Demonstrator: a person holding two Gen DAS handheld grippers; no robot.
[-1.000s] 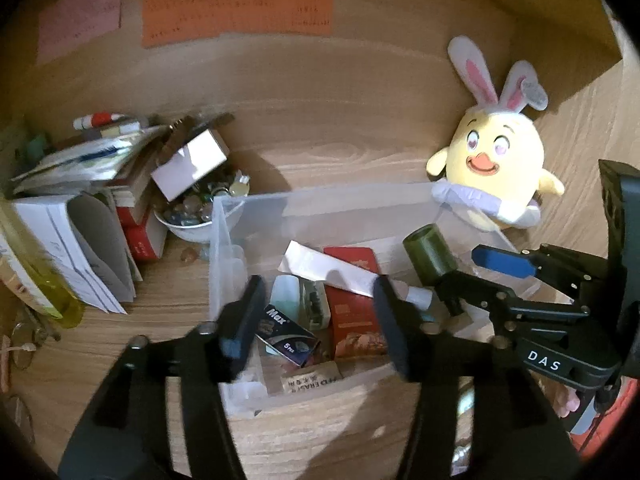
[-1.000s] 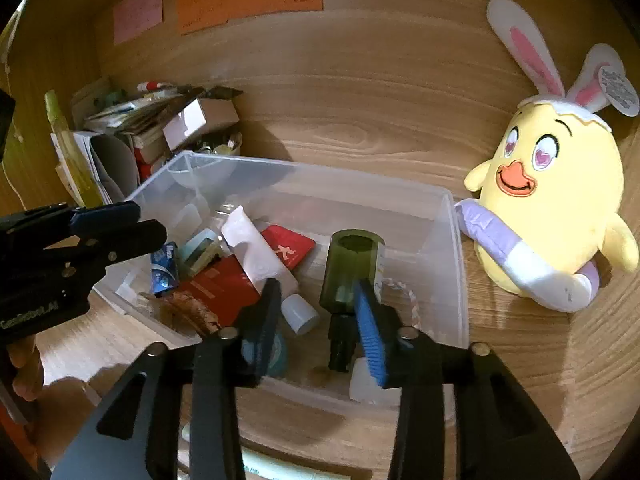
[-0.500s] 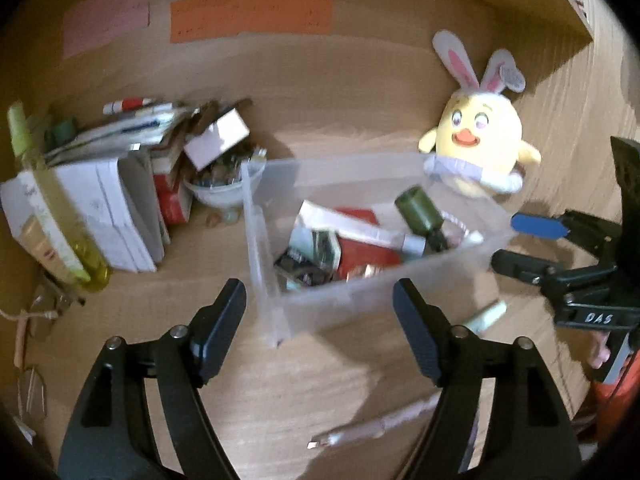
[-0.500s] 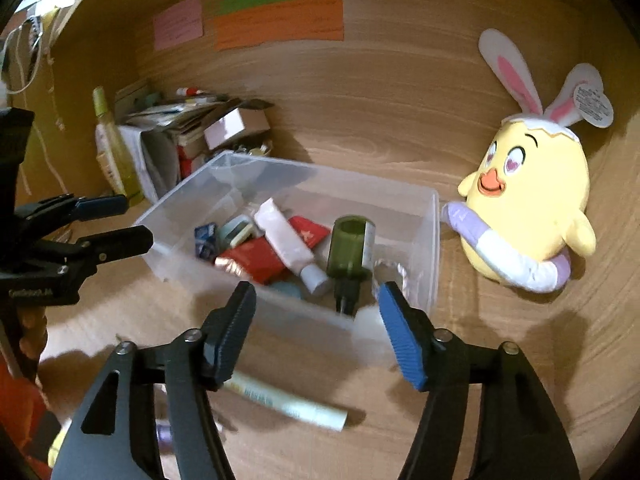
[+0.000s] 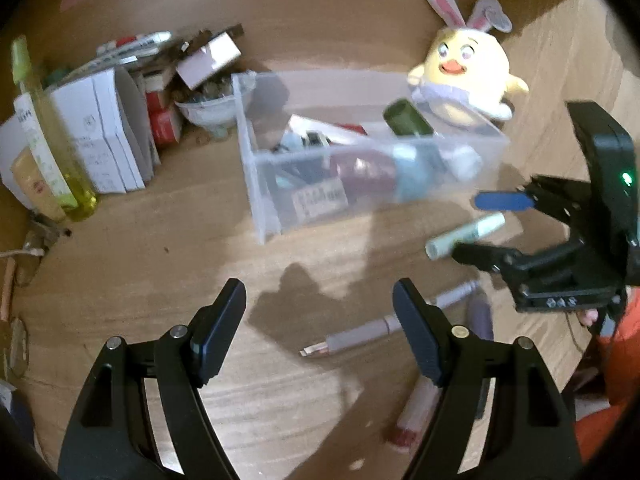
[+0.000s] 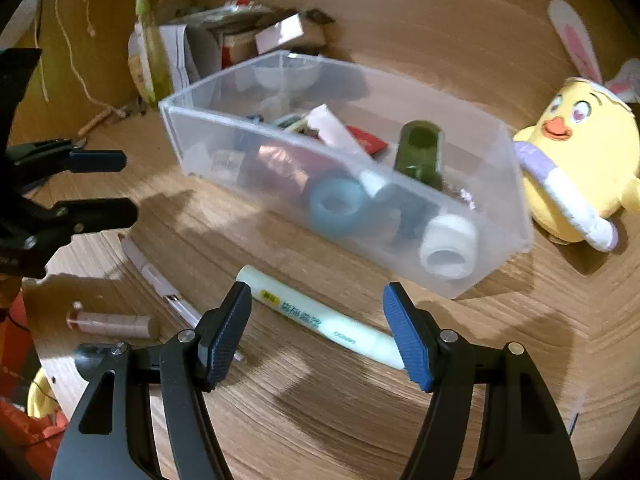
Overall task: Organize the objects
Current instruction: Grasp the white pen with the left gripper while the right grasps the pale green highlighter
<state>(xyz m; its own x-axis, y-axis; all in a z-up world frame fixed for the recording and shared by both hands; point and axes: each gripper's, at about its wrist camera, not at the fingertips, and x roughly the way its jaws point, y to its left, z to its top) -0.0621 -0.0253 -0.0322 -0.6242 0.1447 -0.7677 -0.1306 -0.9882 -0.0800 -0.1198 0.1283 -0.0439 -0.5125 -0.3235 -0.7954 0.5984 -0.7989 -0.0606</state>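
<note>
A clear plastic bin [image 6: 516,184] [image 5: 256,208] sits on the wooden desk, holding a dark green bottle [image 6: 420,152], a red packet, a white tube and rolls of tape. My right gripper [image 6: 320,336] is open and empty, just above a pale green tube [image 6: 320,320] lying in front of the bin; that tube also shows in the left wrist view [image 5: 464,232]. My left gripper [image 5: 320,328] is open and empty above bare desk, left of a grey pen [image 5: 360,332]. A pink tube [image 5: 416,412] [image 6: 112,324] and a white pen [image 6: 156,280] lie nearby.
A yellow bunny-eared plush chick [image 5: 464,68] [image 6: 580,168] stands right of the bin. Papers, boxes [image 5: 108,140], a small bowl [image 5: 212,108] and a yellow-green bottle [image 5: 48,136] crowd the back left. Wooden walls close in behind and at the right.
Both grippers have pulled back from the bin and opened wider. The green bottle, beside my right gripper a second ago, rests in the bin. The loose tubes and pens have come into view.
</note>
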